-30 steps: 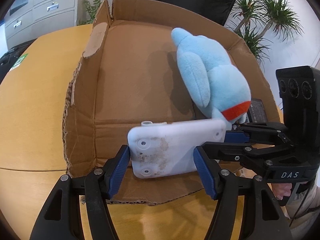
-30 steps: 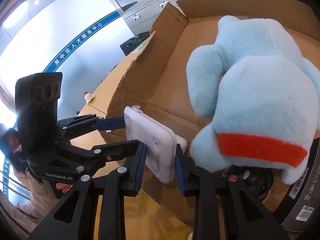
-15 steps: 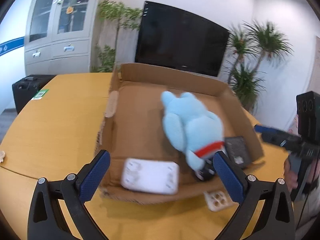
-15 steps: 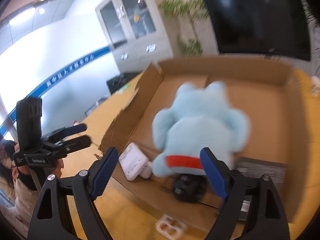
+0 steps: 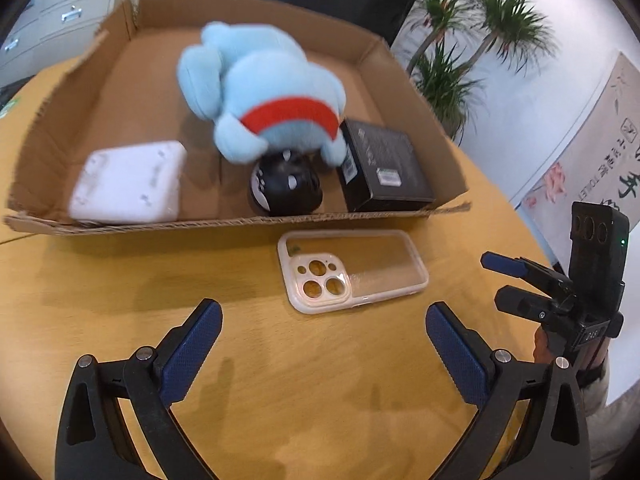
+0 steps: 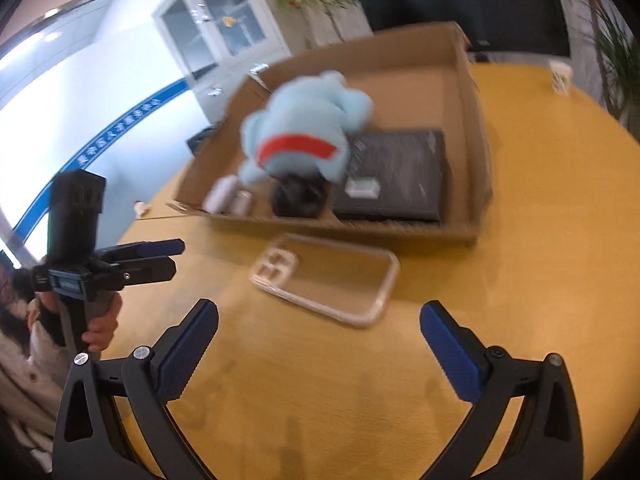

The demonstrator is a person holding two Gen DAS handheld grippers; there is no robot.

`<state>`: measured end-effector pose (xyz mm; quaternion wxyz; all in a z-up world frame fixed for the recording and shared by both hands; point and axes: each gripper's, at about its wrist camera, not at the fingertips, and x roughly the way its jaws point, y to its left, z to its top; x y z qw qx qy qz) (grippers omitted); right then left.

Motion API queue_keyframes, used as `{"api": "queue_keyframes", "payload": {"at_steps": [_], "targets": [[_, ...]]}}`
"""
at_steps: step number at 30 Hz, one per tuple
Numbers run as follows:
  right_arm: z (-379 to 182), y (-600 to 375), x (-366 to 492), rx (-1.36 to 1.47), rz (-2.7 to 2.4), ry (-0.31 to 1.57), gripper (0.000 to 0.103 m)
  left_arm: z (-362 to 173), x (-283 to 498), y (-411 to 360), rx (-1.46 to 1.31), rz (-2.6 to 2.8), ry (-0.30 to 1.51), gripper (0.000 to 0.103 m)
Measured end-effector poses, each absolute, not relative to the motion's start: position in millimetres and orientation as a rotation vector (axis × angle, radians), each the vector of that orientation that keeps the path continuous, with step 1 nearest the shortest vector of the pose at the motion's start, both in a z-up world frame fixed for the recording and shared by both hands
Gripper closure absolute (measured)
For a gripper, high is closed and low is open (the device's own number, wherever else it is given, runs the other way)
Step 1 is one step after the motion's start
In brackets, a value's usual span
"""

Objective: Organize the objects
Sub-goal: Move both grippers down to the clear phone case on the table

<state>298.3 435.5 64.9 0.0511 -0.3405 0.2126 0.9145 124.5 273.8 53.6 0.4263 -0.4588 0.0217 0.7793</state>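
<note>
A clear phone case (image 5: 352,270) with a pale rim lies on the wooden table in front of the cardboard box (image 5: 248,222); it also shows in the right wrist view (image 6: 326,278). Inside the box lie a white flat device (image 5: 128,182), a blue plush toy (image 5: 264,92) with a red band, a black round object (image 5: 286,188) and a black box (image 5: 380,164). My left gripper (image 5: 320,352) is open and empty, above the table short of the case. My right gripper (image 6: 320,350) is open and empty too, also short of the case.
The wooden table (image 5: 280,400) runs around the box. The right gripper shows at the right of the left wrist view (image 5: 516,280), and the left gripper at the left of the right wrist view (image 6: 148,260). A small white cup (image 6: 560,76) stands far back. Potted plants (image 5: 460,52) stand behind.
Both grippers let go of the white device, which now lies in the box. Both opened wide and pulled back toward the table's near side, bringing the phone case into view.
</note>
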Motion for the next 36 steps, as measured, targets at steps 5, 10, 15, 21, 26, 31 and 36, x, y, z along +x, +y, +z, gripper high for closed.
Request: {"api": "queue_keyframes", "payload": {"at_steps": [5, 10, 15, 21, 26, 31, 36], "targets": [[42, 455, 286, -1.054, 2.725, 0.71, 0.009, 33, 117, 290, -1.194, 1.937, 0.065, 0.002], [31, 456, 269, -1.119, 2.727, 0.687, 0.029, 23, 112, 303, -1.215, 1.909, 0.059, 0.003], [28, 450, 255, -1.161, 2.717, 0.615, 0.039, 21, 114, 310, -1.208, 1.879, 0.078, 0.009], [21, 445, 245, -1.19, 2.7, 0.581, 0.049, 12, 115, 320, -1.224, 1.882, 0.142, 0.023], [21, 442, 244, -1.186, 2.686, 0.555, 0.056, 13, 113, 320, -1.221, 1.931, 0.157, 0.038], [22, 437, 242, -1.195, 2.676, 0.501, 0.056, 10, 112, 321, -1.216, 1.931, 0.148, 0.034], [22, 430, 240, -1.192, 2.672, 0.45, 0.051, 10, 114, 321, -1.186, 1.961, 0.168, 0.026]]}}
